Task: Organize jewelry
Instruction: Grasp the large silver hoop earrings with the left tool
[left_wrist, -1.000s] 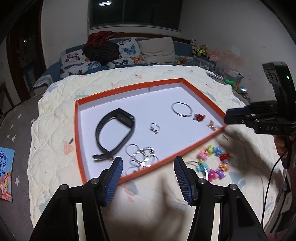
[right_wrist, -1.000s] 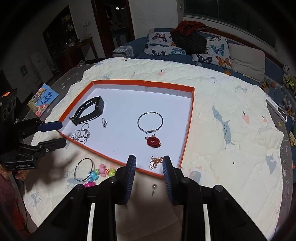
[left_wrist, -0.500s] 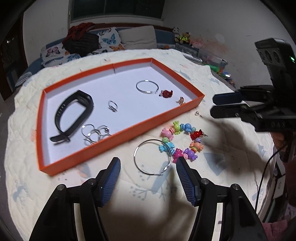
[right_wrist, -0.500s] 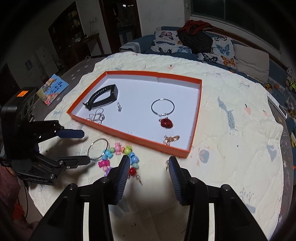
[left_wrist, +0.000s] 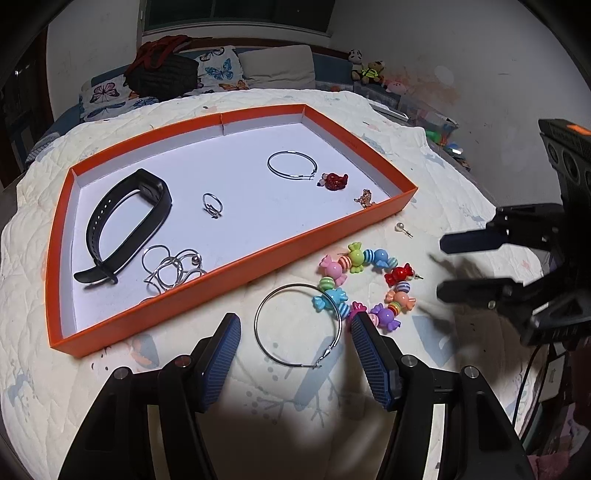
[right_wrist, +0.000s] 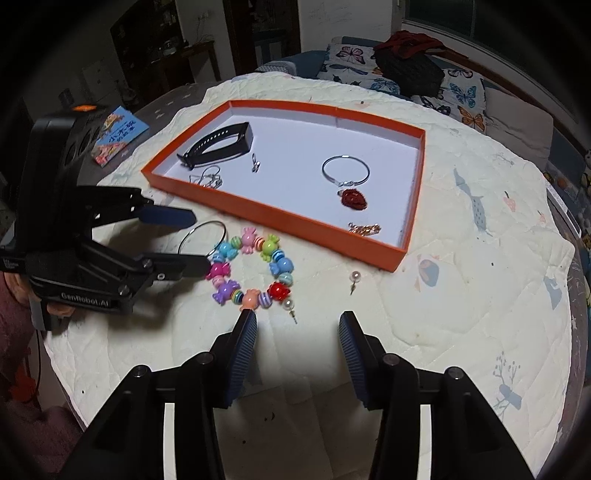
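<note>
Both spread and empty: left gripper (left_wrist: 295, 334) straddling hoop (left_wrist: 297, 325) near tray (left_wrist: 236, 269), probably to grasp; right gripper (right_wrist: 297, 326) near pearl stud (right_wrist: 290, 308).

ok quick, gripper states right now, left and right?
Left gripper: open, empty, fingers either side of the silver hoop earring on the quilt.
Right gripper: open, empty, near a pearl stud earring.

We see a cream quilted cover (left_wrist: 332, 387) carrying everything. Directly on it lie the orange tray (left_wrist: 236, 277) ahead of the left gripper, a silver hoop (left_wrist: 297, 325) between that gripper's fingers, a candy-bead bracelet (right_wrist: 251, 267) beside it, and two pearl studs (right_wrist: 355, 280).
</note>
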